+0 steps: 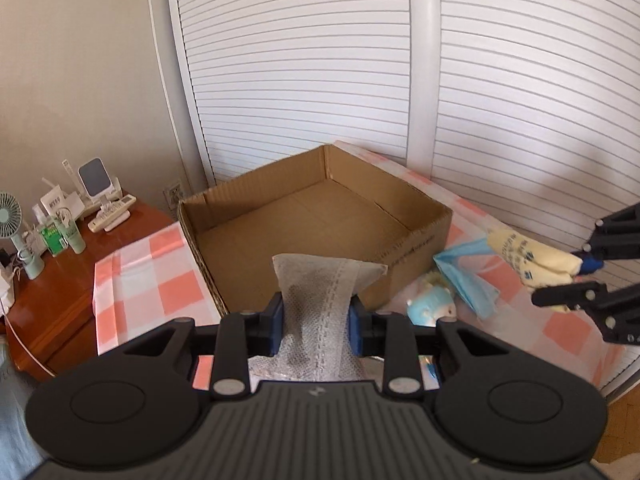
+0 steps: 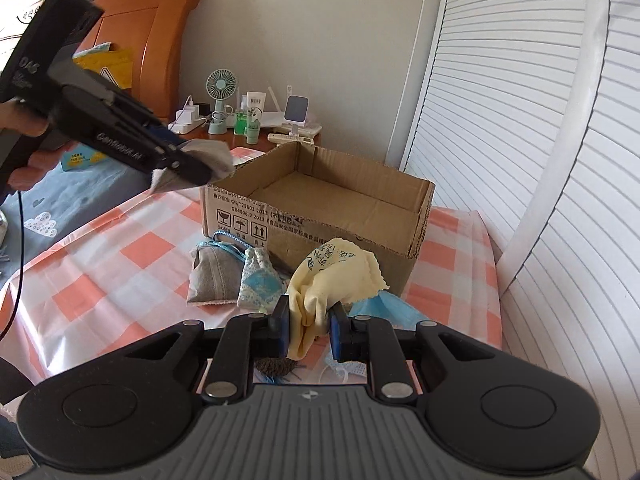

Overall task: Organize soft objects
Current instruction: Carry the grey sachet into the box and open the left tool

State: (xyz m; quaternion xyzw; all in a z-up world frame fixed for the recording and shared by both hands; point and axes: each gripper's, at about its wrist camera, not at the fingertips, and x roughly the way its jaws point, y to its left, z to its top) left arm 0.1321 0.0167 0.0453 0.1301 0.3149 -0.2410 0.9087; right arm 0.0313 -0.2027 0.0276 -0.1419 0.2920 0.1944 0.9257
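My left gripper (image 1: 316, 316) is shut on a white-grey textured cloth (image 1: 320, 300) and holds it in the air just short of the near rim of an open, empty cardboard box (image 1: 316, 216). It also shows in the right wrist view (image 2: 188, 164) at the box's left corner. My right gripper (image 2: 307, 326) is shut on a yellow printed cloth (image 2: 332, 280), held above the table in front of the box (image 2: 328, 200). In the left wrist view it (image 1: 576, 276) is at the right with the yellow cloth (image 1: 528, 258).
On the pink-checked tablecloth (image 2: 120, 264) lie a grey pouch (image 2: 212, 276), a blue patterned sachet (image 2: 260, 280) and a blue face mask (image 2: 380, 308). A wooden nightstand (image 1: 72, 280) with a fan and bottles stands left. White louvred doors (image 1: 320, 80) run behind the box.
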